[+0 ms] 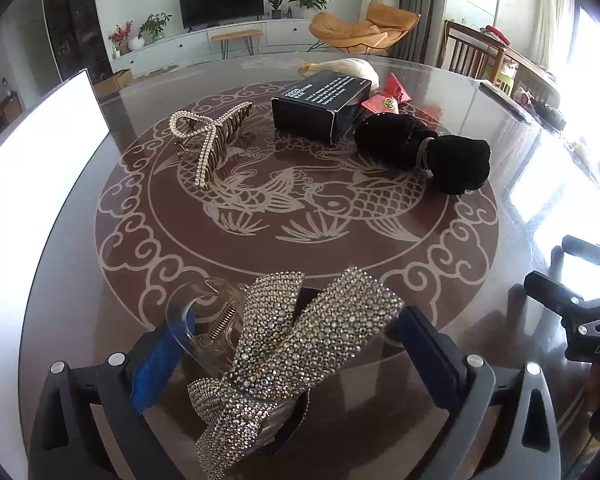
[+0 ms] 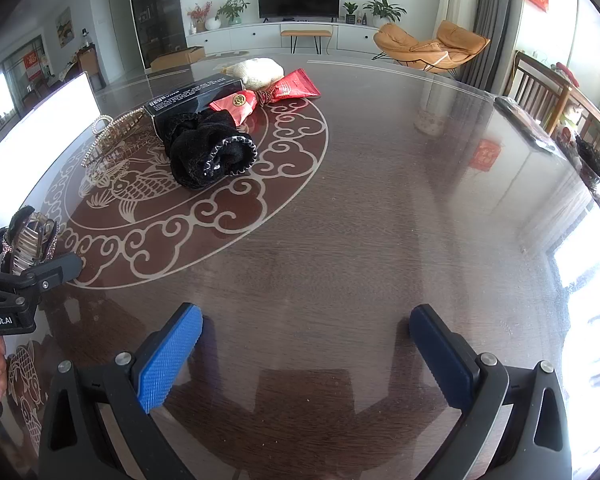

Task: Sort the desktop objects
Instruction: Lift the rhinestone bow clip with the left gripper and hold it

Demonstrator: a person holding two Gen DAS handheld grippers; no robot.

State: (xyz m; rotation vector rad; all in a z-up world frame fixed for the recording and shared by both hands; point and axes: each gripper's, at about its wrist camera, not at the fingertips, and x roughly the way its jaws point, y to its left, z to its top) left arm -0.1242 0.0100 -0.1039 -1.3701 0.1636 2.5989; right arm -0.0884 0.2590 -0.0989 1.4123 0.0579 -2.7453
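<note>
Left wrist: glossy fish-patterned table [image 1: 260, 240], living room, perhaps glass-topped.

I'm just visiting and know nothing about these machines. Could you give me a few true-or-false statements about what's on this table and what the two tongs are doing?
1. The left tongs grip a sparkly bow hair clip. True.
2. The right tongs hold the black scrunchie. False: they are open and empty over bare table; the scrunchie lies on the table.
3. A pearl hair claw lies on the fish pattern. True.
4. The black box stands upright on its end. False: it lies flat.
5. A red packet lies beside the black box. True.
</note>
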